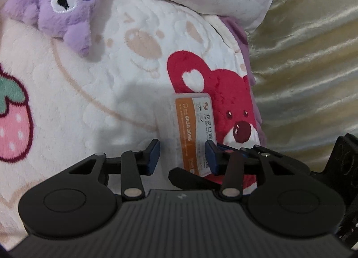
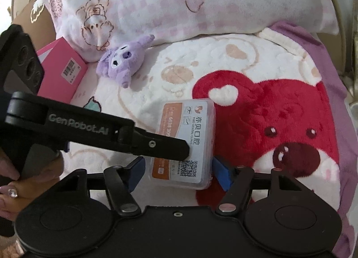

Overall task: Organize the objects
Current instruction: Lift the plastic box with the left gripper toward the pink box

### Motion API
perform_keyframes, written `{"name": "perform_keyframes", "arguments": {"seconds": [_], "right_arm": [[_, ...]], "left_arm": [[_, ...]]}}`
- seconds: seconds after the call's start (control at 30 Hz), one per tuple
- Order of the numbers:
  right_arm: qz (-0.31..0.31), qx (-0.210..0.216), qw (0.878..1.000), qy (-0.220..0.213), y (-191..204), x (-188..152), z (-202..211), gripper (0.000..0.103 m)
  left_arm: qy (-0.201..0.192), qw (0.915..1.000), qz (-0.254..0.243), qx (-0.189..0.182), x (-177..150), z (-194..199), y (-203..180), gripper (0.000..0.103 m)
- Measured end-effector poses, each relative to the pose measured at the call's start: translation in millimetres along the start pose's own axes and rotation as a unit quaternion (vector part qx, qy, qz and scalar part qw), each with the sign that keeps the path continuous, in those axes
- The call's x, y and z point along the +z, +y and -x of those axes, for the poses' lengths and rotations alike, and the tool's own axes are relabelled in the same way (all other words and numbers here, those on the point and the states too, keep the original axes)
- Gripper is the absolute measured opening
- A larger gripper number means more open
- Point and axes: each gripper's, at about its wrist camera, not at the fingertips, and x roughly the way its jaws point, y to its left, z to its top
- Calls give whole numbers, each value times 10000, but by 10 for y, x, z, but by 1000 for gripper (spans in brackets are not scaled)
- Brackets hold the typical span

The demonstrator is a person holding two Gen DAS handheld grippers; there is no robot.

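Dental-clinic box: a clear plastic case with an orange-and-grey label. It is lying flat on the plush blanket and overlapping the ear-side edge of the red bear print. Nothing is lifting it.

Right gripper: I am holding it nose-down over the end of the box nearest the bear's snout. The claw is standing apart and straddling the box's width. A sliver of blanket is showing between the pad away from the bear and the box edge. The bear-side pad is sitting just beside the other edge, and I cannot tell whether it is touching.

Left gripper: it is coming in from the side away from the bear, and its claw is also apart. In its own view the box is sitting between the blue pads, close to the bear-side pad and well clear of the other. In the right wrist view, one of its black fingers is crossing over the label.

Step in hand, as I am reading it: I am lining up to pick up the box, and no grip is made yet.

Next move, my judgement:
- Only one claw should be taking it, so the left finger needs to be cleared off the lid.
- The right pads should be closing squarely on the long edges. The smooth plastic may be slipping otherwise.
- Then a lift straight off the bear print, since the pile is soft and gives under pressure.

Possible tidy spots beyond the bear's ear: the purple plush toy and the pink carton.
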Motion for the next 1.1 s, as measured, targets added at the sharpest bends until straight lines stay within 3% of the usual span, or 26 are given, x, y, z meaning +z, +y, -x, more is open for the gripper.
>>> {"name": "perform_keyframes", "arguments": {"seconds": [0.3,0.57,0.77,0.9,1.1], "right_arm": [[-212,-94,9994,-247,-17,-101,-54,70],[-44,-163,9994,-287,144,-166,68,67],[403,-256,9985,-283,405,-243,145,67],[969,-522,9927,-489,706,-277,329,67],[1213,-493,9893,-640,1017,-273,524,66]], "left_arm": [[-263,9996,13,66,-105,-5,-25,42],[-108,9996,105,227,-238,157,-115,42],[-190,9990,-15,409,-378,361,-161,42],[-299,9992,182,200,-424,620,-137,43],[-448,9985,214,235,-511,1017,-169,43]]}}
